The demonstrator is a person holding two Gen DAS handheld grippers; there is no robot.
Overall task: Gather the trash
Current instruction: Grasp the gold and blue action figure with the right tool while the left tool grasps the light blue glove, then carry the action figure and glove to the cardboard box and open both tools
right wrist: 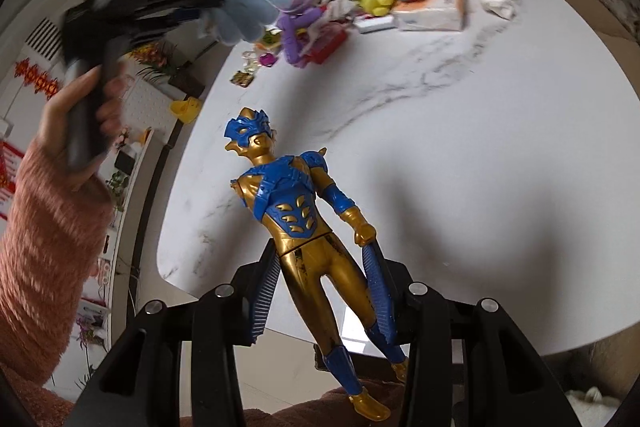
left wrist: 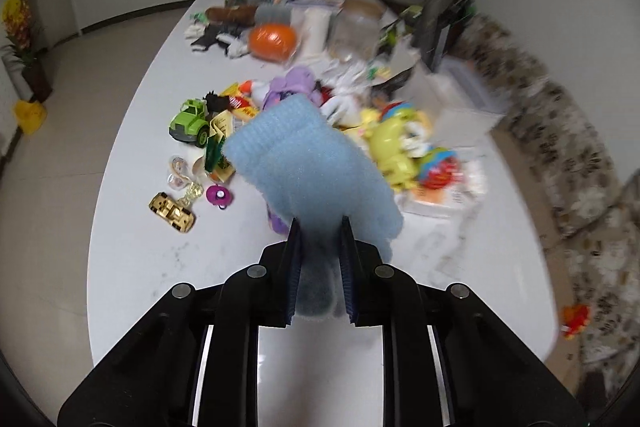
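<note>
A green toy truck (left wrist: 190, 125) is seen near the left edge of the white marble desk (left wrist: 132, 227), with a gold toy car (left wrist: 173, 213) lying closer to the camera and a small magenta object (left wrist: 218, 195) just beside it. Farther back, an orange ball (left wrist: 273, 39) is set among the clutter. On the floor, a potted plant with yellow flowers (left wrist: 19, 27) is placed by the wall, and a patterned sofa (left wrist: 560, 131) is seen along the desk's right side.

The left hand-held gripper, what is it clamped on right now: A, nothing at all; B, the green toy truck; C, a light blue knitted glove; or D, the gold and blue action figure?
C: the left hand-held gripper pinches the cuff of the light blue knitted glove, which is lifted above the table.
</note>
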